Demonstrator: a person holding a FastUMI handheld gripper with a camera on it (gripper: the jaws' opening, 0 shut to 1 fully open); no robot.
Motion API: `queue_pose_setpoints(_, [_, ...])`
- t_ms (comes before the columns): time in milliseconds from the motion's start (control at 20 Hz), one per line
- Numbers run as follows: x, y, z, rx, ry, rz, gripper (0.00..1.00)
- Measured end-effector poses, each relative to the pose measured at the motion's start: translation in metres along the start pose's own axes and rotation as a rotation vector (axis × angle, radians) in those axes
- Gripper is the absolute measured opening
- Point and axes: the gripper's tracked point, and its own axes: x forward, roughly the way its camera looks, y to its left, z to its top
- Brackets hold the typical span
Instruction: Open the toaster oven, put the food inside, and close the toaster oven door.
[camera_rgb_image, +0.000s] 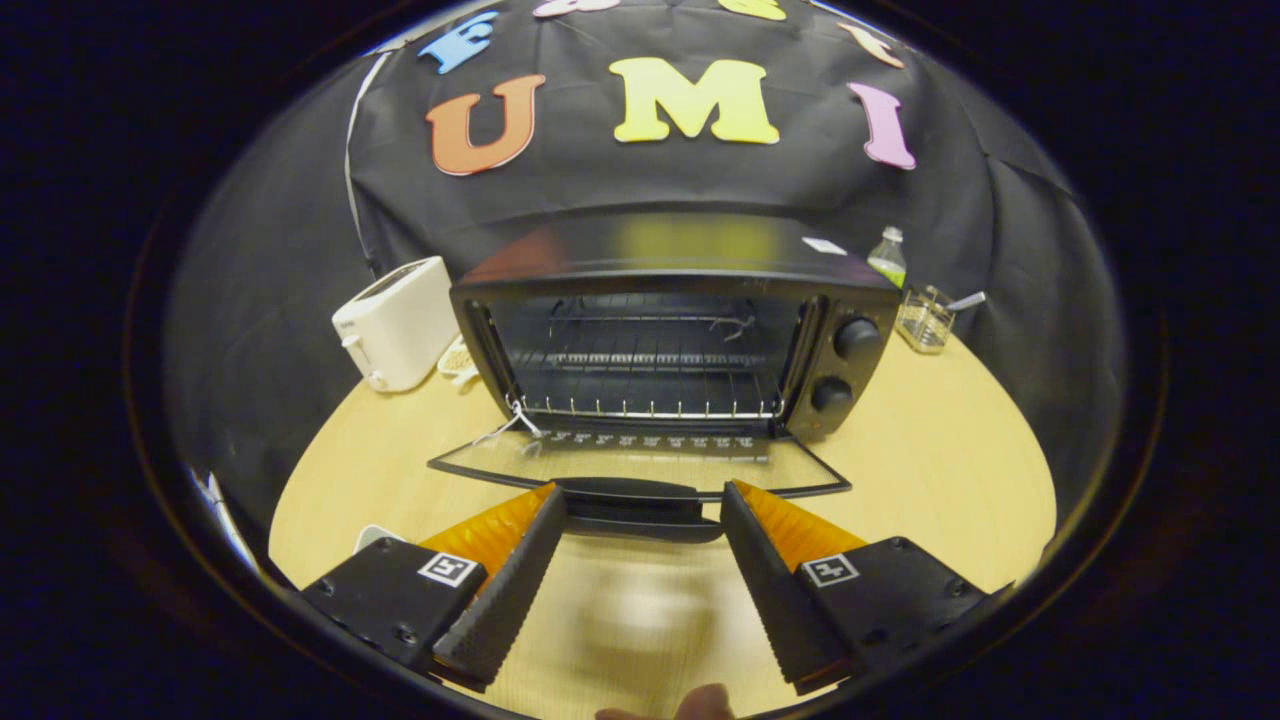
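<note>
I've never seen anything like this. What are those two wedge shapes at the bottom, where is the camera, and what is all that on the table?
The two wedges are the fingers of a claw, a two-finger grabbing tool that a person carries by hand. The camera rides on the tool and looks forward along the fingers, which is why the picture bulges like a fish's eye.

The fingers are spread open and hold nothing. Between their tips lies the handle of the toaster oven door, which is folded down flat onto the wooden table. Behind it stands the black toaster oven, open, with bare wire racks inside; I see no food in it.

To one side of the oven sits a white toaster. On the other side stand a small bottle and a clear container.
</note>
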Motion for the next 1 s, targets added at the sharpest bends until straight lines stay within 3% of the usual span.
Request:
queue_pose_setpoints(350, [0.015, -0.001, -0.044, -0.019, 0.121, 0.034, 0.99])
queue_pose_setpoints(500, [0.011, 0.000, -0.043, -0.049, 0.121, 0.055, 0.99])
queue_pose_setpoints(1000, [-0.107, 0.004, 0.023, -0.139, 0.038, 0.261, 0.99])
